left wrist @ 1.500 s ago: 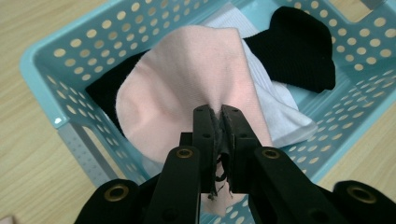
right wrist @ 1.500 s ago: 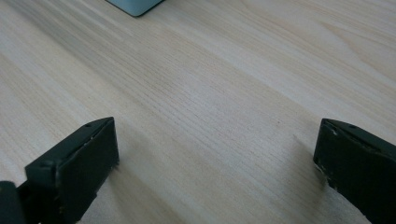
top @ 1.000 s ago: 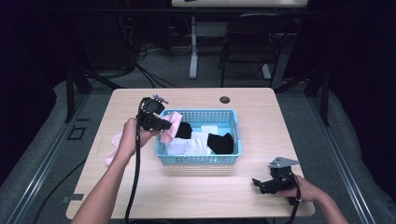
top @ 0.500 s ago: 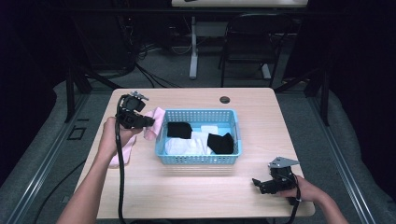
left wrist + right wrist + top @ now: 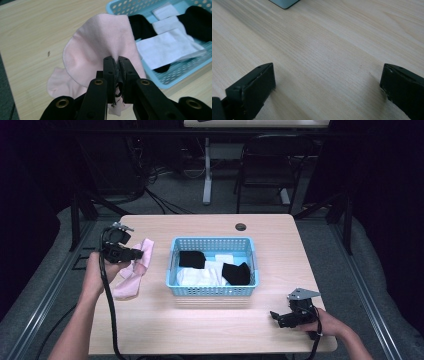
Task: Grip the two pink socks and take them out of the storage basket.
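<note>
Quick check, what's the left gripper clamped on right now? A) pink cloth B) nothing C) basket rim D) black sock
A: the left gripper has its jaws pinched shut on the pink cloth, held left of the blue basket.

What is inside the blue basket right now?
The blue basket holds two black cloths and several white cloths, overlapping. Whatever lies beneath them is covered. The pink cloth is outside, pinched in the left claw.
</note>
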### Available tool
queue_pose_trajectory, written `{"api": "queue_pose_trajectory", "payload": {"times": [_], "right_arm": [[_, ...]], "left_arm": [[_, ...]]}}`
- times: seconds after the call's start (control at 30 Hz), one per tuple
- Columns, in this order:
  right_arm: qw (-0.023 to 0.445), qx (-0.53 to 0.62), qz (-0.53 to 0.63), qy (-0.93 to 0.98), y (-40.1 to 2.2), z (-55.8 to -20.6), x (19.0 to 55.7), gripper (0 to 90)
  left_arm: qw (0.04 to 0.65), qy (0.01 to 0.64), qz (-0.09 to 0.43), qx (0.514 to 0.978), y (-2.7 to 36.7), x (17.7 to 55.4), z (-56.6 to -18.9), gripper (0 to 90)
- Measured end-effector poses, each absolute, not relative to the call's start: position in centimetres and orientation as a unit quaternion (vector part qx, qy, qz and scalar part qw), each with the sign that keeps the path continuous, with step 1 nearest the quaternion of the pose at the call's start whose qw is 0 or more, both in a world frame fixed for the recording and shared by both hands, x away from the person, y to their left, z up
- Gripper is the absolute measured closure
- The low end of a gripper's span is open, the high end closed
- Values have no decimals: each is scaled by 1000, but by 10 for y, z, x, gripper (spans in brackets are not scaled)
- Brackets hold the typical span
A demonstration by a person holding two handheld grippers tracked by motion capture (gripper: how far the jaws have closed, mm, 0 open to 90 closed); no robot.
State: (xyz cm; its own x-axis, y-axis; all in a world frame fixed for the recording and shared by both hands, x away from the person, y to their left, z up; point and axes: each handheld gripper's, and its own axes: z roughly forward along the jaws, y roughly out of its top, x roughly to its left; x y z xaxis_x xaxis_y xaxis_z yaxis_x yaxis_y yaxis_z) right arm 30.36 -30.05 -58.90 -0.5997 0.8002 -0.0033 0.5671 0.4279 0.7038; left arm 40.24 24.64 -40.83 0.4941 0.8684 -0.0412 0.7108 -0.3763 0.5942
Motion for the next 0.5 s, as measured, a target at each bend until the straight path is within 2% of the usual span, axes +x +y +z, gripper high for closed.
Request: {"api": "queue_pose_trajectory", "payload": {"times": [0.5], "right_arm": [[171, 413, 341, 827, -300, -589, 304, 0]], "left_arm": [[255, 532, 90, 803, 285, 406, -469, 845]]}}
